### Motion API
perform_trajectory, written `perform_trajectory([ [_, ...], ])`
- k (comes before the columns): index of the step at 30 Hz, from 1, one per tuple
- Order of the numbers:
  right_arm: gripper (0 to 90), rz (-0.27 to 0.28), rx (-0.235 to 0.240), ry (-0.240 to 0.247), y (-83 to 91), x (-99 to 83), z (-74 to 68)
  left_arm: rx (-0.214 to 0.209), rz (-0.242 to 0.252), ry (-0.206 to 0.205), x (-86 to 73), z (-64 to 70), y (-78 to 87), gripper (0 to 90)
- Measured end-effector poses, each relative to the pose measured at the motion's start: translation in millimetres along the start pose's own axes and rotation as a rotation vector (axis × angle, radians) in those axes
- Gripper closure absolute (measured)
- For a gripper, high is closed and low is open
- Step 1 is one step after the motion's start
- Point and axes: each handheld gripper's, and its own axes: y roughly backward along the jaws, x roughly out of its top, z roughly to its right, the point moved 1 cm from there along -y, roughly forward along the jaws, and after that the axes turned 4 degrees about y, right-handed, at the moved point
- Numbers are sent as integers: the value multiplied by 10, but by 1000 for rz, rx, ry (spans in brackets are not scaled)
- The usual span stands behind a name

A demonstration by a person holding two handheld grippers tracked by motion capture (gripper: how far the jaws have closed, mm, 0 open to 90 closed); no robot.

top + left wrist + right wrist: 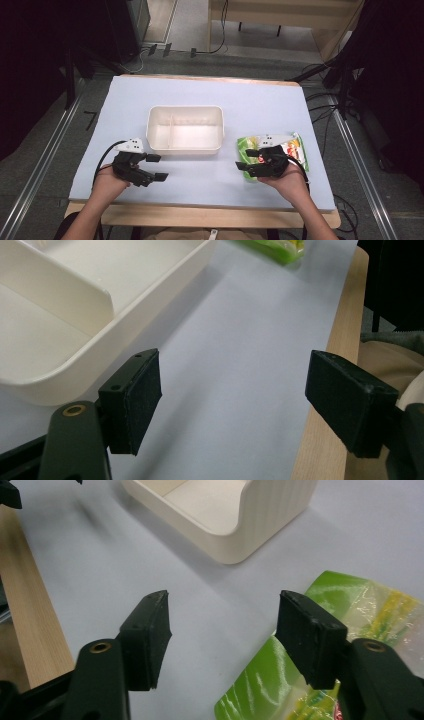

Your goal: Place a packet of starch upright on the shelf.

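Hovering my right gripper (222, 630) wide open and empty over the glossy, crinkled green packet (265, 690); the smooth cream plastic tray (265, 515) sits at twelve o'clock.

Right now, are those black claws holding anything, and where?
Nothing is held. The left gripper stands open over bare table; the right gripper is open above the green packet, not clamped on it.

my black jaw pads (150, 640) look matt and rubbery. the green crinkly plastic snack packet (350, 610) shines glossy. the cream smooth plastic divided tray (184, 129) has a soft sheen; the pale lilac table cover (260, 100) is matt over light wood edging (345, 335).
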Motion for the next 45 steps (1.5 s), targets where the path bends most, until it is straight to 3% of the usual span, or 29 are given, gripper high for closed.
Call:
perform_trajectory([
  [5, 427, 6, -12, -10, 41, 9, 29, 0, 0, -1, -1, -8, 5, 232],
  [10, 499, 10, -34, -5, 97, 14, 38, 2, 2, -1, -2, -6, 7, 232],
  [13, 547, 14, -33, -27, 158, 6, 59, 4, 6, 3, -5, -7, 12, 232],
  [19, 545, 22, -59, -35, 251, -39, 90, 3, 6, -1, -3, -6, 12, 232],
  [29, 548, 10, -35, -63, 295, -147, 106, 4, 6, 0, -5, -7, 13, 232],
  [39, 549, -15, -66, -45, 350, -268, 136, 6, 4, 0, -5, -6, 10, 232],
  [45, 595, -19, -30, -45, 359, -325, 150, 7, 2, -2, -5, -6, 9, 232],
])
